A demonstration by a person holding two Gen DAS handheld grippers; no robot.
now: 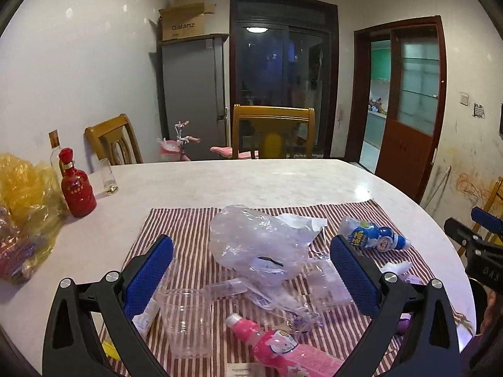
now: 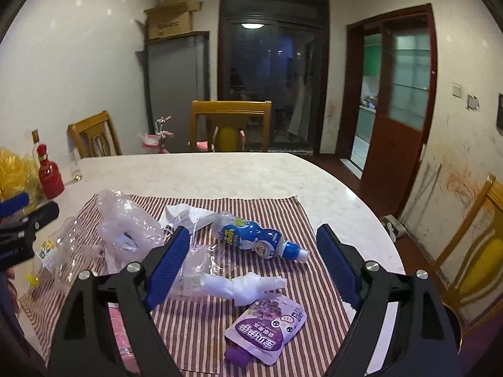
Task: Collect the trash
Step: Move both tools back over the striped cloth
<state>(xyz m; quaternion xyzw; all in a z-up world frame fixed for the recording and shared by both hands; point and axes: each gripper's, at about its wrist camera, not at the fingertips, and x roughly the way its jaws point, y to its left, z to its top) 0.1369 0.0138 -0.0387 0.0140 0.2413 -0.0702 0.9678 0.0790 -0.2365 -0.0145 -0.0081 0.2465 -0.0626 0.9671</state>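
Trash lies on a red-and-white striped cloth (image 1: 185, 229) (image 2: 251, 207) on a pale round table. My left gripper (image 1: 251, 254) stands open above a crumpled clear plastic bag (image 1: 261, 238), a clear plastic cup (image 1: 188, 320) and a pink bottle (image 1: 283, 348). My right gripper (image 2: 253, 246) stands open too, over a blue-and-white bottle (image 2: 257, 237), a crumpled white tissue (image 2: 248, 284) and a purple drink pouch (image 2: 267, 323). Neither gripper holds anything. The right gripper's tip shows at the right edge of the left wrist view; the left gripper's tip shows at the left edge of the right wrist view.
A red bottle (image 1: 77, 185), a clear bottle (image 1: 55, 147) and a yellow bag (image 1: 22, 213) stand at the table's left. Wooden chairs (image 1: 273, 132) ring the table (image 1: 251, 179). A chair with a yellow cushion (image 2: 478, 251) is at the right.
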